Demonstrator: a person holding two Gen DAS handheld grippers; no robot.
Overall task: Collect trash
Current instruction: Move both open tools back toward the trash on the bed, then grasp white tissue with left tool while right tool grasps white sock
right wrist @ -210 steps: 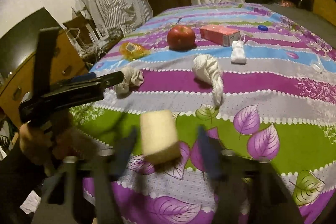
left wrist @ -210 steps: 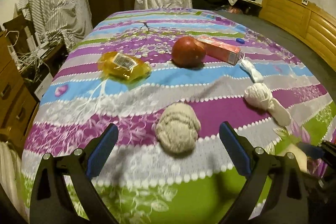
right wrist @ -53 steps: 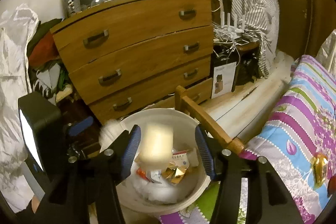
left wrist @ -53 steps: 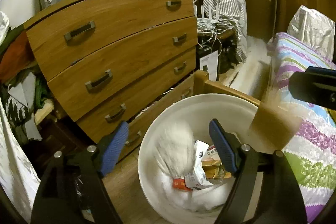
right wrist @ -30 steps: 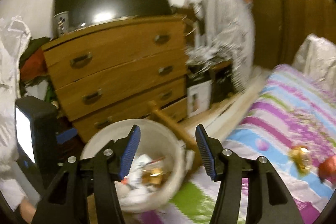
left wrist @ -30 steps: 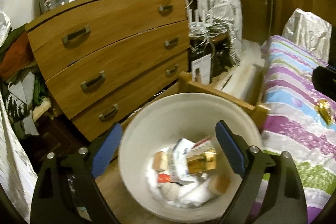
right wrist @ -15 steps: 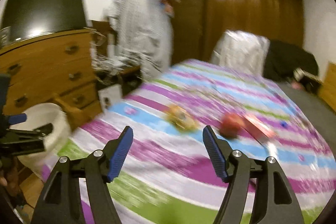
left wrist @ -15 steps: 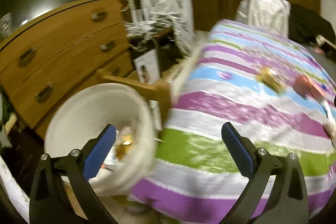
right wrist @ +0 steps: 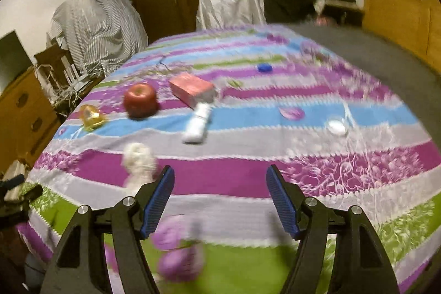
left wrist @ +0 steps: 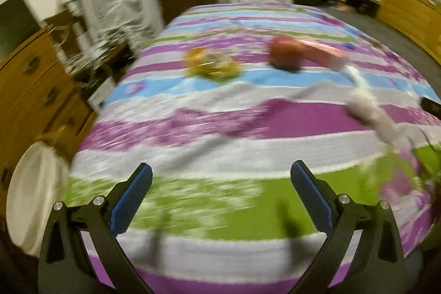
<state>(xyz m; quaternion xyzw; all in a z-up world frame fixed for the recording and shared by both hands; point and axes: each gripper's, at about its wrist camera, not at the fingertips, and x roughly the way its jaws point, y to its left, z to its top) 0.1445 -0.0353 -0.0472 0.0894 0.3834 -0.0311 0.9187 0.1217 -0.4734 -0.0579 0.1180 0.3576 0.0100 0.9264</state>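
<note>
**Both grippers over the bed, nothing held**

Left wrist view: The left gripper (left wrist: 220, 194) has its blue pads wide apart with nothing between them. They have just been opening. It hangs over the near end of the bed (left wrist: 248, 252). The picture is blurry. A red apple (left wrist: 285, 53) lies far up the bed. A yellow wrapper (left wrist: 210, 65) lies to the left of the apple. A pink box (left wrist: 322, 51) touches the apple's right side. A white paper wad (left wrist: 366, 109) lies nearer than the apple, to its right. The white bin (left wrist: 30, 197) stands on the floor, off the bed's near left corner.

Right wrist view: The right gripper (right wrist: 220, 200) has its pads apart and empty too, and they have just been opening. The apple (right wrist: 140, 100) lies up the bed. The wrapper (right wrist: 92, 117) is left of it, the box (right wrist: 191, 88) right of it. A white tissue roll (right wrist: 197, 124) lies just below the box. The wad (right wrist: 137, 161) lies nearer than the apple, just beside the gripper's left pad.
</note>
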